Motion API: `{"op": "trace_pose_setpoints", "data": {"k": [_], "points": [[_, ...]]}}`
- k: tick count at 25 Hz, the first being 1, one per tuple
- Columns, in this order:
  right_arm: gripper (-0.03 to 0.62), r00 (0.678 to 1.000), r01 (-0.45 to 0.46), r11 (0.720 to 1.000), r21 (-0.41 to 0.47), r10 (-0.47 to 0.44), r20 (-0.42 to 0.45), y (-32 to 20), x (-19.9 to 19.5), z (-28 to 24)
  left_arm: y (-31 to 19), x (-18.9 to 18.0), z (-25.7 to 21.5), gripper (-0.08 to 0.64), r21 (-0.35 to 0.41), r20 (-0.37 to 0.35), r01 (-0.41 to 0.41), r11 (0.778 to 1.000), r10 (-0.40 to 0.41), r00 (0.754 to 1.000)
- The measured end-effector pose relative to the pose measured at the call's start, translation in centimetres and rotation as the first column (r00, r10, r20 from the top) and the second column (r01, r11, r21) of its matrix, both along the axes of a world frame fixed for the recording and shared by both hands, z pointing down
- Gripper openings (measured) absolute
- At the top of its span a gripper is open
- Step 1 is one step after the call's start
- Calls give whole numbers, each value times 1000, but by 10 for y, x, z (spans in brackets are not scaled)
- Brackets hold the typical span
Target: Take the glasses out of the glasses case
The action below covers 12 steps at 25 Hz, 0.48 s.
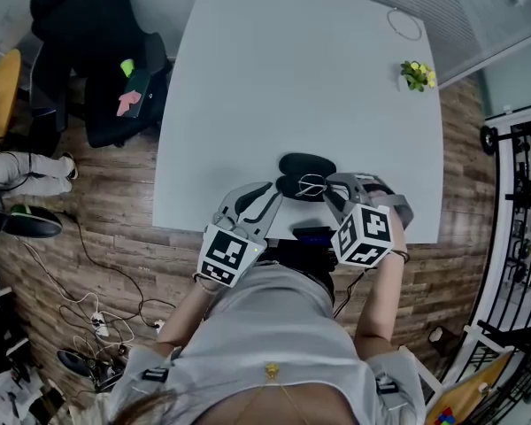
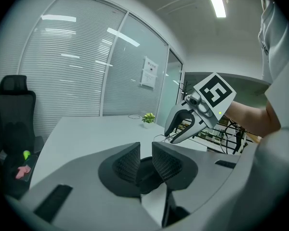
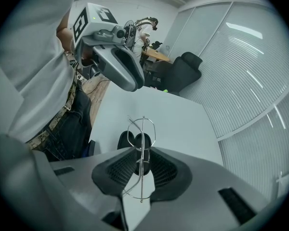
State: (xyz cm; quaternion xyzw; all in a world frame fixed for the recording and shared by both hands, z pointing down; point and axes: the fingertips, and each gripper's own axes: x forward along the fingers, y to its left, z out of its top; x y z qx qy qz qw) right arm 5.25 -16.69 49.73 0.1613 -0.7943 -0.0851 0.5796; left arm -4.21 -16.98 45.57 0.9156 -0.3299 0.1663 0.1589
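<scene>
Reading from the left, we note the left gripper point(image 2: 145, 154) pinching the near half of the open black glasses case point(image 1: 307, 164), which lies on the white table point(image 1: 292, 78) close to its front edge. The folded wire-framed glasses point(image 3: 142, 129) sit over the case, nipped between the pads of the right gripper point(image 3: 142, 159); whether they are fully clear of it we cannot tell. We judge them light, thin, easily bent and slippery at the lenses, so grip gently at bridge or hinge.

Folded wire glasses point(image 1: 311, 184) – upright, just above open black case point(image 1: 306, 163)
</scene>
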Motion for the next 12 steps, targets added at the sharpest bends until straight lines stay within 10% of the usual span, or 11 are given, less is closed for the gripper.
{"op": "trace_pose_setpoints", "data": {"k": [12], "points": [[91, 1000, 1, 1000, -10, -1, -9, 0, 1, 6, 1, 1, 0, 91, -2, 3, -2, 1000, 2, 1000]]}}
